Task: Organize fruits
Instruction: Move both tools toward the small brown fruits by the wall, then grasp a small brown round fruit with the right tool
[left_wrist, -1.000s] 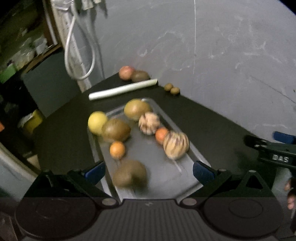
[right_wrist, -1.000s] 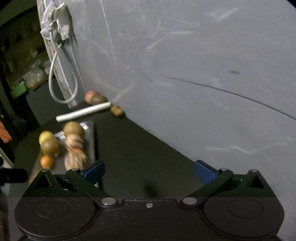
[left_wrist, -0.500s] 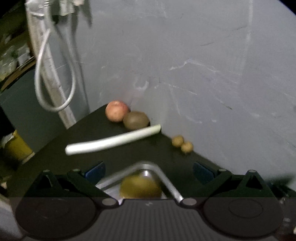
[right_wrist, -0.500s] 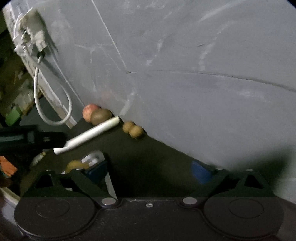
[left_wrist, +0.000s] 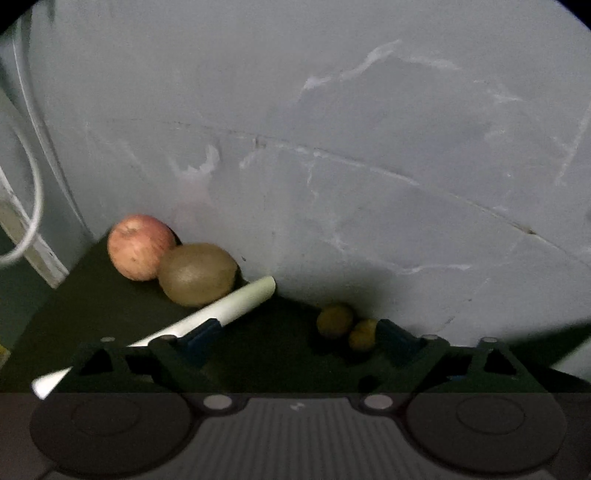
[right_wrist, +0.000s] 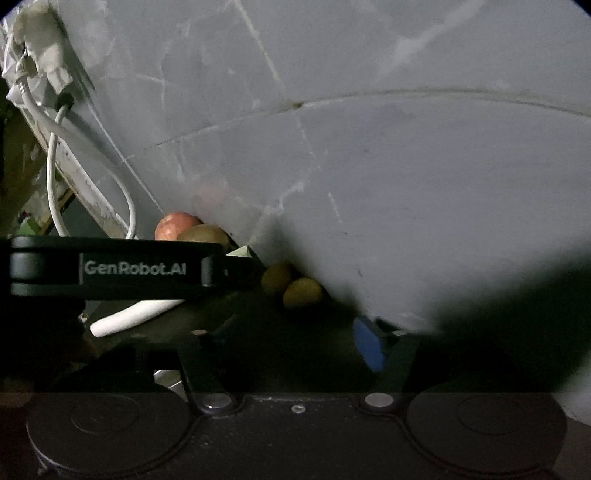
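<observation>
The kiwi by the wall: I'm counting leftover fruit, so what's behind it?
Behind the kiwi, touching it, sits a red apple, then the grey wall. The kiwi hides the apple's lower right side and the corner behind.

Ahead of the left gripper (left_wrist: 295, 338), whose matt black plastic fingers carry blue pads (left_wrist: 201, 338), lies a smooth-skinned red apple (left_wrist: 140, 246) touching a dull, fuzzy brown kiwi (left_wrist: 197, 274). A smooth white stalk (left_wrist: 236, 302) rests on the dark matt table (left_wrist: 103, 295). Behind stands a rough, scratched grey wall (left_wrist: 332, 147).
</observation>
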